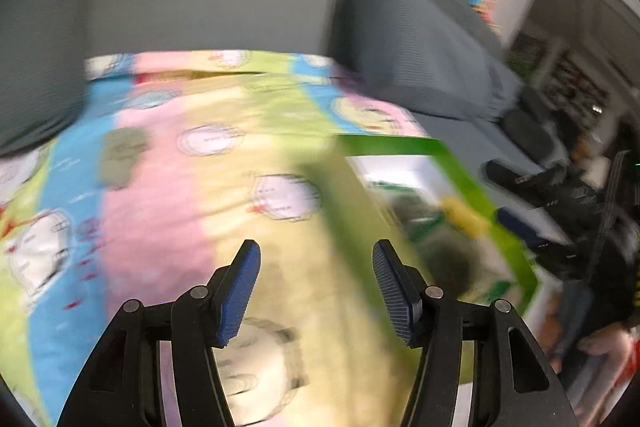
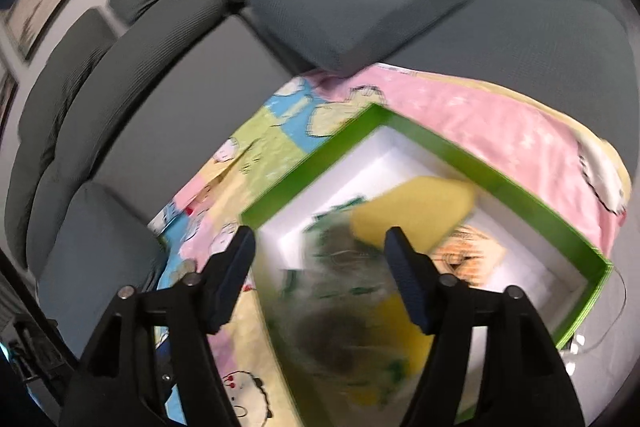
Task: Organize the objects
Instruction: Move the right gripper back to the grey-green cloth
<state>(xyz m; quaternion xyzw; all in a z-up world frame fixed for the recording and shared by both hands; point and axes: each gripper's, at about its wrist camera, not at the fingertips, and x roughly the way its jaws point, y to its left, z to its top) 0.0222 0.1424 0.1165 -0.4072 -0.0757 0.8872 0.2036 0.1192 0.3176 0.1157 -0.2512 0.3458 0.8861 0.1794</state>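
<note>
Packet drop into the green box, both grippers over the patterned blanket on the grey sofa.

The right gripper hangs just above the green box, jaws apart with no pad pressing anything; a blurred green-and-dark packet lies between and below them, probably let go and not gripped, though the smear makes this uncertain. A yellow sponge-like block sits just ahead of the fingertips inside the box. The step goes well if the right gripper stays over the box interior until the packet settles flat, then lifts straight clear of the rim. The left gripper stands empty and parted over the blanket, the box to its right. Only the left view shows the other gripper's dark body at the box's far side and the cluttered room beyond; only the right view shows the box's white floor and contents.
</note>
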